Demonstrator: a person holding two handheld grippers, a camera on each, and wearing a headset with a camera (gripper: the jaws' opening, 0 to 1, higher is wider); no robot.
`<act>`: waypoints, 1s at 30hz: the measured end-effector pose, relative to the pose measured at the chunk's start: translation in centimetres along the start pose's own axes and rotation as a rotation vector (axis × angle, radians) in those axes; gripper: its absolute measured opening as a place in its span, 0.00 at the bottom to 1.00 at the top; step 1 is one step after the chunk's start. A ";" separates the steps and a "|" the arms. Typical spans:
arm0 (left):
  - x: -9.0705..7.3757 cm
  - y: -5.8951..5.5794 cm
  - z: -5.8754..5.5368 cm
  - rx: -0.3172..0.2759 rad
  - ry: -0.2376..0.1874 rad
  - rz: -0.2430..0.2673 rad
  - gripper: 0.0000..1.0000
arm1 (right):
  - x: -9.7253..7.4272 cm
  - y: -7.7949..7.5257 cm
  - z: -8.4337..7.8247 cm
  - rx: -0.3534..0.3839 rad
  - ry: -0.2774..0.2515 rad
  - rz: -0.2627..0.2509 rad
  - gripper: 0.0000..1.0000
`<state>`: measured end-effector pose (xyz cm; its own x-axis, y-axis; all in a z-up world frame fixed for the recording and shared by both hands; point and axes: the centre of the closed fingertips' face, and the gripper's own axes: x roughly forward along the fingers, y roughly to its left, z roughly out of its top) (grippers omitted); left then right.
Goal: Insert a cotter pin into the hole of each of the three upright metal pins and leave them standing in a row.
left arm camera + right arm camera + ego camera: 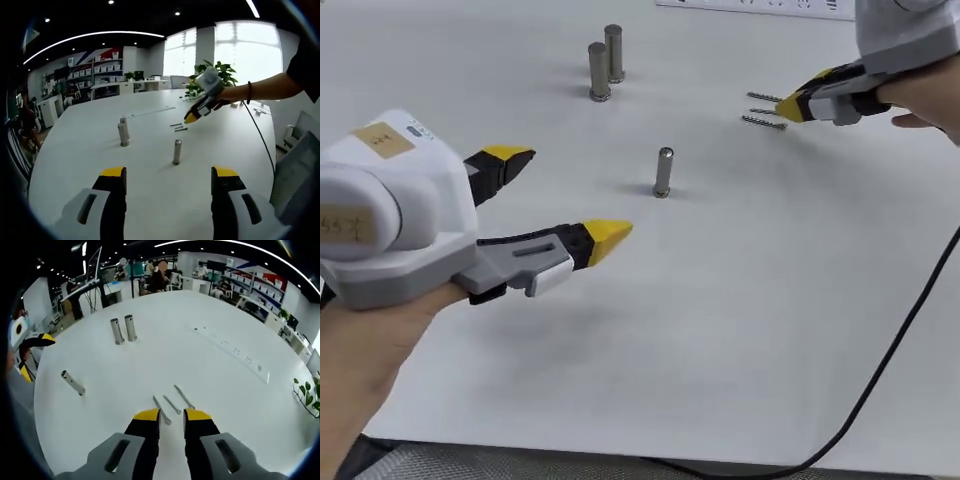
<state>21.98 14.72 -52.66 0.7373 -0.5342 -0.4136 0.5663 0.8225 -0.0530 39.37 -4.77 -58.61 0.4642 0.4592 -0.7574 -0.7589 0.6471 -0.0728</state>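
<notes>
At the lower left of the head view, the left tool (575, 191) hangs over the bench (720, 330) with jaws wide apart and empty; the writing on its tan stickers (382, 139) is too faint to read. One metal pin (663, 172) stands mid-frame and a pair of metal pins (599, 72) at upper centre, so I judge all three insertions and the row remain. At upper right, the right tool (788, 108), jaws narrowly apart and clamping nothing, reaches the three cotter pins (763, 110) lying loose.
</notes>
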 end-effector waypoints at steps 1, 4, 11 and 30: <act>0.0 0.1 -0.1 0.002 0.004 0.003 0.67 | 0.1 0.0 0.0 -0.004 0.002 0.002 0.12; 0.0 0.3 -0.3 0.001 0.011 0.014 0.66 | 0.3 0.1 -0.1 -0.021 0.017 0.013 0.11; -0.3 0.6 -0.4 -0.007 0.011 0.024 0.66 | 0.9 0.1 -0.5 -0.054 0.063 0.024 0.09; -0.3 0.7 -0.5 0.009 0.013 0.027 0.65 | 0.7 1.1 -1.6 -0.108 0.180 0.101 0.05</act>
<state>21.93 15.53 -53.06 0.7475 -0.5094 -0.4263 0.5497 0.8347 -0.0335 38.07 -4.71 -60.25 0.3019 0.3958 -0.8673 -0.8465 0.5298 -0.0529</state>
